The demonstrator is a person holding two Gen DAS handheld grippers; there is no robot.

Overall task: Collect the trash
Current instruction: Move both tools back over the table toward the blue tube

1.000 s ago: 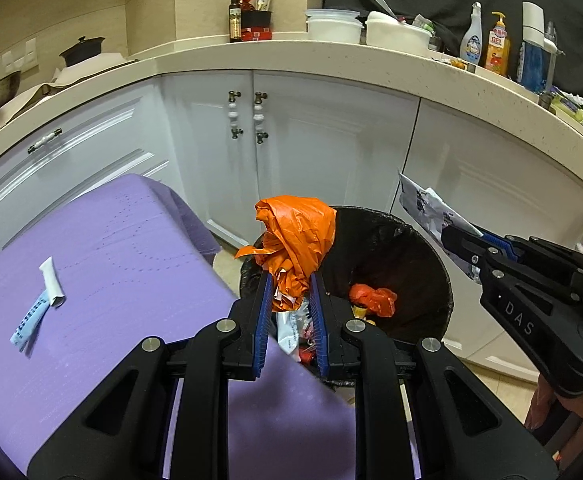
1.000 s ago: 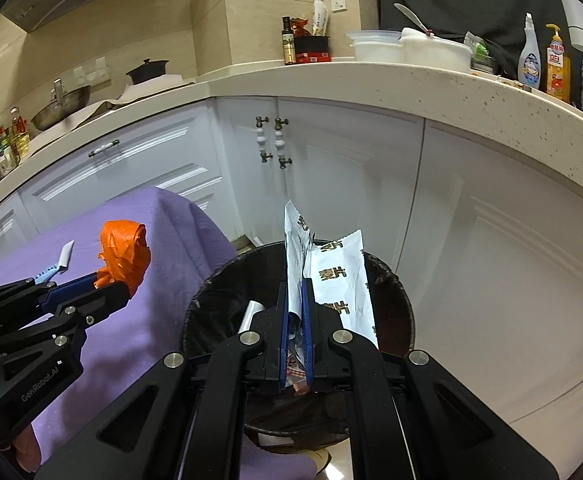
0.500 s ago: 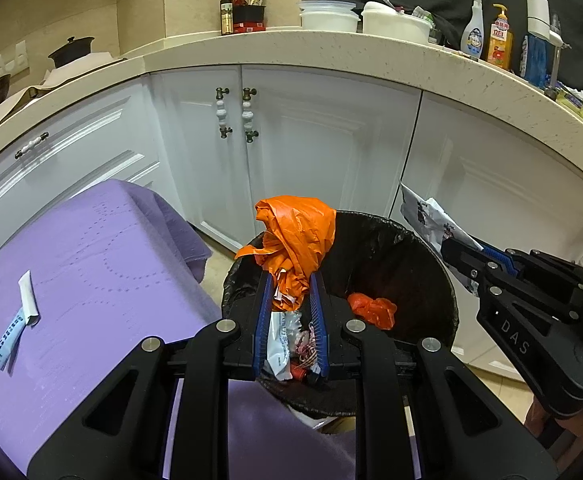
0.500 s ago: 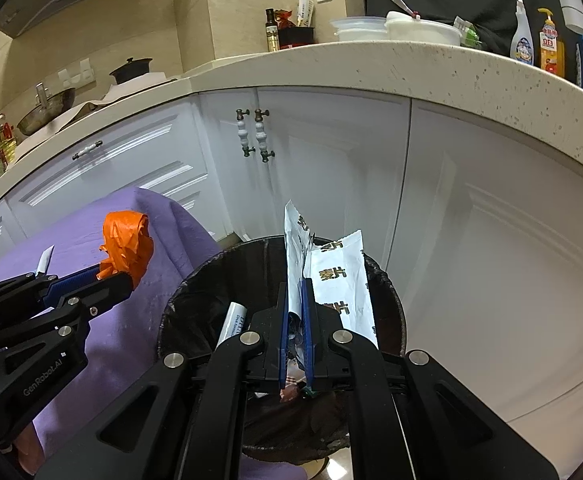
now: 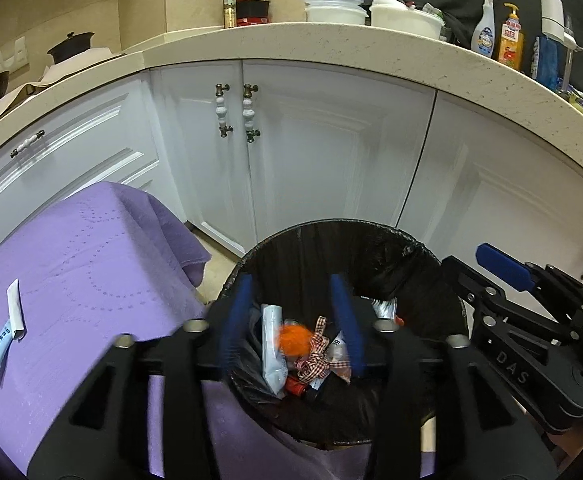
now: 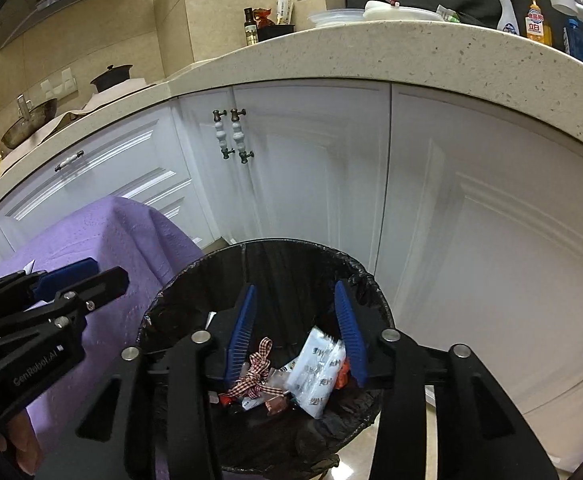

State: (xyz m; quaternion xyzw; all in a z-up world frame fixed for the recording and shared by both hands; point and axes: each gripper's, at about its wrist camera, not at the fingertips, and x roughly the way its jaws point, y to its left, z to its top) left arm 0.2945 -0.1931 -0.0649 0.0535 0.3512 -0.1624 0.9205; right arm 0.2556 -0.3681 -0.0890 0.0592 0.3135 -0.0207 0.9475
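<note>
A black-lined trash bin (image 5: 371,236) stands on the floor below both grippers; it also shows in the right wrist view (image 6: 275,248). My left gripper (image 5: 293,292) is open and empty over the bin. An orange bag (image 5: 293,338) lies blurred among the trash inside. My right gripper (image 6: 295,300) is open and empty over the bin. A white printed wrapper (image 6: 317,368) lies in the bin beside a checked ribbon (image 6: 257,372). A white and blue wrapper (image 5: 5,334) lies on the purple cloth.
A table with a purple cloth (image 5: 75,264) stands left of the bin. White cabinet doors (image 5: 323,160) and a stone counter (image 5: 371,42) with bottles and bowls lie behind. The right gripper's body (image 5: 531,332) is at the right of the left wrist view.
Both grippers opened. The orange bag dropped from the left gripper and the white wrapper dropped from the right gripper into the bin.
</note>
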